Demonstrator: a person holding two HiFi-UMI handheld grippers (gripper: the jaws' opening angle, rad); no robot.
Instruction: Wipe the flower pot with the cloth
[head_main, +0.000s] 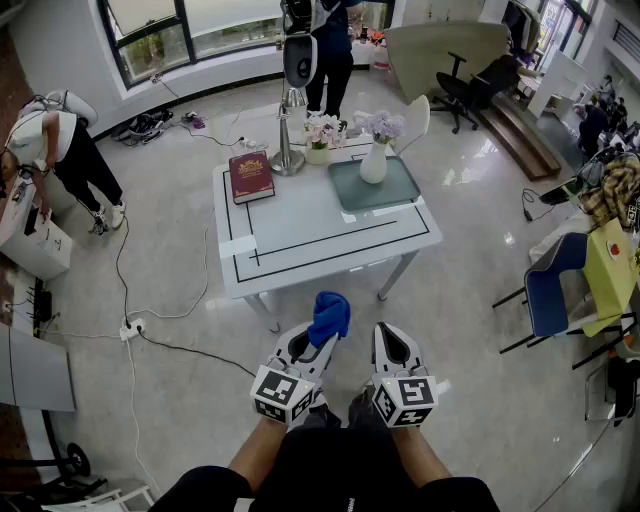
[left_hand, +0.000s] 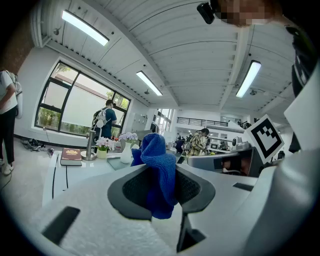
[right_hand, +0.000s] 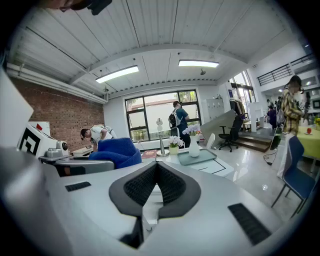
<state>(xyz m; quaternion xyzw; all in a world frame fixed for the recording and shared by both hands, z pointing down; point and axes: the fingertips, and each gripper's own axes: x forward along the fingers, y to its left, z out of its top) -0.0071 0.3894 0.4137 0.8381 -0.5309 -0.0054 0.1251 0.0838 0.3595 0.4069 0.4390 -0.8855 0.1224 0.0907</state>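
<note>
Left tongs (left_hand: 161, 175) clamp the soft, limp cloth (left_hand: 156, 165) mid-fold, right tongs (right_hand: 156, 170) sit closed on nothing, and the small pot (head_main: 318, 153), upper centre on the desk (head_main: 300, 222), is likely light and tippy, so steady its rim.

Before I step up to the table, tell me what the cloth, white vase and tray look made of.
Cloth: blue microfibre or terry, by its fuzzy matte nap. White vase: likely ceramic, smooth and evenly white; glass not excluded. Tray: flat, matte grey-green; plastic or coated metal, cannot tell.
</note>
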